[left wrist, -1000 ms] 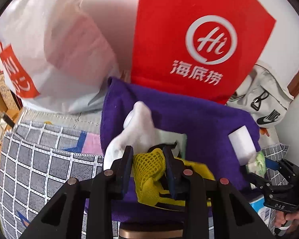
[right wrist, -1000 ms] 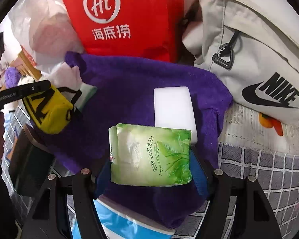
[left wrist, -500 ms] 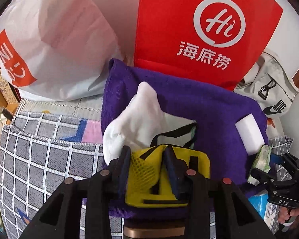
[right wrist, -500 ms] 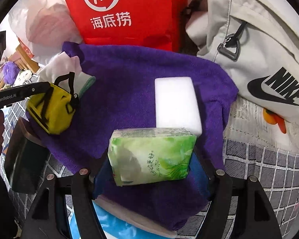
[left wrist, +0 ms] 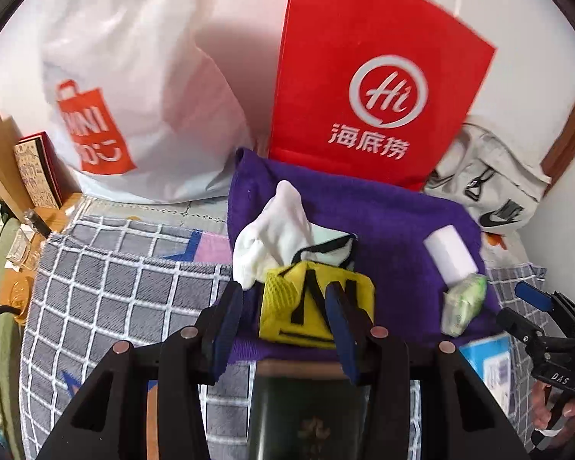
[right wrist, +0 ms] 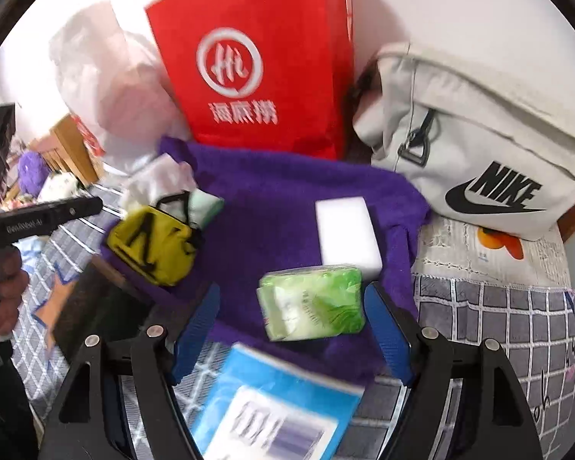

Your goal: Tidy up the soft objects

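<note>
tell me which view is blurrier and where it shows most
Right wrist view: clear motion smear, worst on the blue packet at the bottom and the yellow pouch. Left wrist view: sharper, logo on the red bag crisp, fisheye bending at the edges.

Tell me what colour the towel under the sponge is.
The towel is purple; the right wrist view shows it best, lying under the white sponge.

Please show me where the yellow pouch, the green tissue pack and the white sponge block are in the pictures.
yellow pouch [left wrist: 310, 306]: left wrist view, on its mesh front.
green tissue pack [right wrist: 312, 303]: right wrist view, on its printed face.
white sponge block [right wrist: 347, 230]: right wrist view, on its flat top.
</note>
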The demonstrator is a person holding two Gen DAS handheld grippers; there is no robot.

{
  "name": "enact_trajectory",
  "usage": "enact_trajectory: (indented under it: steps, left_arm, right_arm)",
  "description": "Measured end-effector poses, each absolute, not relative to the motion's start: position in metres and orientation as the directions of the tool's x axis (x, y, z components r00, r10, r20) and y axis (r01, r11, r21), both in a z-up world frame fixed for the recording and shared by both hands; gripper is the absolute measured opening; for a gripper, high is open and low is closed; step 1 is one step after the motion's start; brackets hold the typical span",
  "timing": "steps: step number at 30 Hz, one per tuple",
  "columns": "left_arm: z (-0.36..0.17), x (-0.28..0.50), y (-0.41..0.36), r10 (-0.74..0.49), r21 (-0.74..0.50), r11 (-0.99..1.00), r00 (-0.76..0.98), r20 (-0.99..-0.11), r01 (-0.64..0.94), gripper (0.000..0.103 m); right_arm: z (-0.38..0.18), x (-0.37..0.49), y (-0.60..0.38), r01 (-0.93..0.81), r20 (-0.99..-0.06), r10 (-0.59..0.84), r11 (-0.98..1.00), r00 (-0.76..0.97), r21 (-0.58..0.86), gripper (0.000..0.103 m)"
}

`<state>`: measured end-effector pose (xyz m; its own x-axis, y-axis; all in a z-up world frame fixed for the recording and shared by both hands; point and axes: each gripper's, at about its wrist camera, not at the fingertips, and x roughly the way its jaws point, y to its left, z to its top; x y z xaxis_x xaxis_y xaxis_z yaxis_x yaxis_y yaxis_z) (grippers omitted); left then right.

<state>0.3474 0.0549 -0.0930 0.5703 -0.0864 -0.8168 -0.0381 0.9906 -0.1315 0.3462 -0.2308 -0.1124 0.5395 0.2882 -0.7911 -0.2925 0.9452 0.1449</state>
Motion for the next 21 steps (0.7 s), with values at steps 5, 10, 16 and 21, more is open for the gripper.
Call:
enact_trajectory:
  steps: [5, 10, 16, 21]
  left_arm:
    - [-0.081, 0.310, 0.057, -0.100, -0.139, 0.990, 0.589, -0.802, -0.022, 0.043]
    - [-0.079, 0.268, 0.055, -0.071, -0.104, 0.994, 0.584, -0.808, -0.023, 0.043]
    - [-0.088, 0.222, 0.049, -0.079, -0.122, 0.992, 0.576, -0.814, -0.035, 0.043]
    - [-0.096, 0.193, 0.042, -0.087, -0.128, 0.991, 0.573, -0.815, -0.031, 0.043]
  right_arm:
    - [-0.093, 0.308, -0.230, -0.307, -0.767, 0.338, 0.932, 0.546, 0.192, 0.077]
    - [-0.088, 0.260, -0.216, -0.335, -0.763, 0.363, 0.920, 0.535, 0.203, 0.077]
    - [-0.111, 0.192, -0.203, -0.399, -0.790, 0.390, 0.894, 0.474, 0.202, 0.065]
    - [-0.135, 0.153, -0.201, -0.404, -0.813, 0.410, 0.883, 0.414, 0.240, 0.056]
